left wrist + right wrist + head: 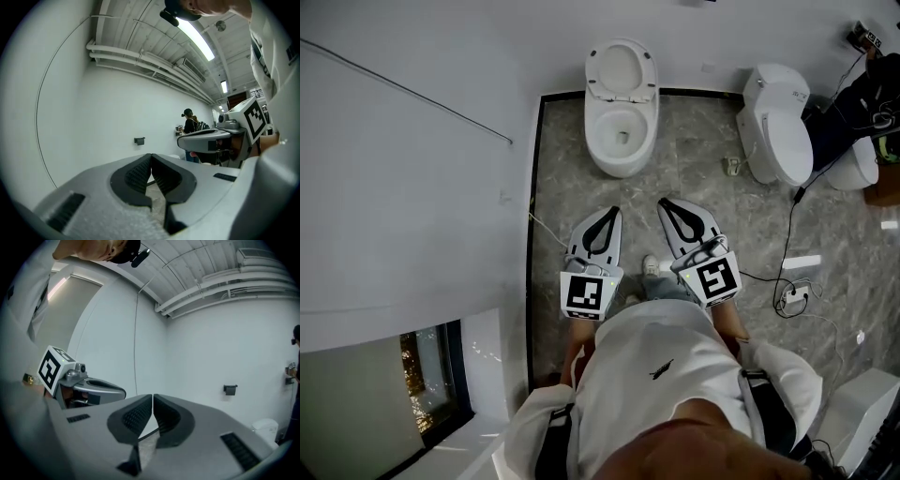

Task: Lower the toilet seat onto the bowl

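While the person stands on the gray stone floor [577, 173], both tools are held low in front of the body, side by side & a bit apart. The left gripper [612, 215] has its jaws shut tight w/ nothing in them. The left gripper view shows its two black pads [136, 176] pressed tip to tip. The right gripper [665, 202] is the same: jaws shut, nothing held.

Both point ahead at the toilet bowl [621, 141], which sits by the back wall, well apart from them. The toilet seat [621, 70] is up. It leans back behind the bowl & isn't down on it.

A 2nd toilet [778, 131] w/ its lid down sits to the right, turned a bit. Near it a black cable [787, 239] runs over the floor to a white plug strip [794, 297]. A big white wall [412, 206] is on the left.

The left gripper view also shows a small dark holder [139, 140] on the far wall & another person [190, 124] far off, next to the right gripper's side.
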